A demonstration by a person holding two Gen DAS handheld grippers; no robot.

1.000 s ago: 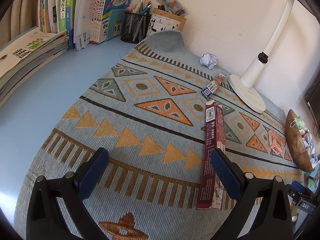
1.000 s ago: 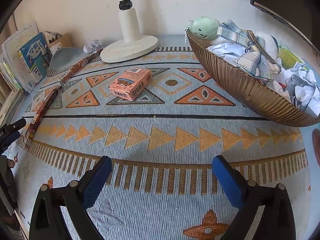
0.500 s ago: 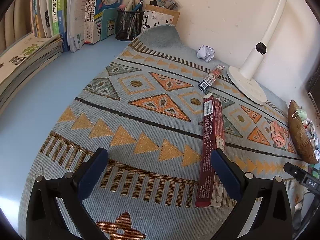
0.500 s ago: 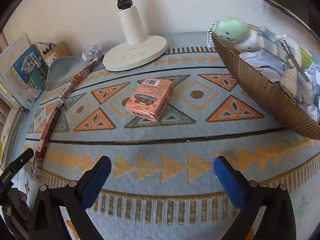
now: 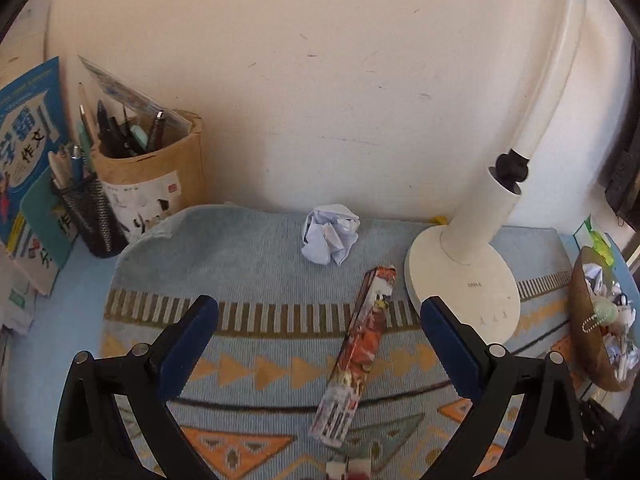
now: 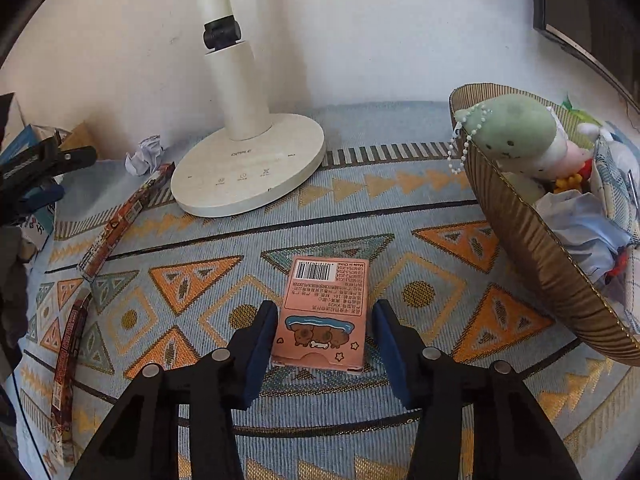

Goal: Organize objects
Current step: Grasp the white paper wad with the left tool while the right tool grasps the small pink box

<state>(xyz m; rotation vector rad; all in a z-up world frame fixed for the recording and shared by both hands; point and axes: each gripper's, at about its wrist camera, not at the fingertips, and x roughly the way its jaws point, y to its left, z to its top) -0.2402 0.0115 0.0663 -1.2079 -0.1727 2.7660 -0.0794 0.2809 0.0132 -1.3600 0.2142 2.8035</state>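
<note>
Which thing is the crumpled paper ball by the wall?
Find the tall white desk lamp standing on the patterned blue woven mat. Left of its round base, near the wall, sits a crumpled white paper ball. It is the only loose wrinkled white lump; the long red printed box beside it is flat and straight.

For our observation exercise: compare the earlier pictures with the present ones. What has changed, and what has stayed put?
The right tongs moved up to the pink box and have just been closing, now straddling it with small gaps beside the pads. The left tongs, still wide open, swung toward the wall, facing the paper ball. The box, lamp, basket and long packets stayed put.
</note>
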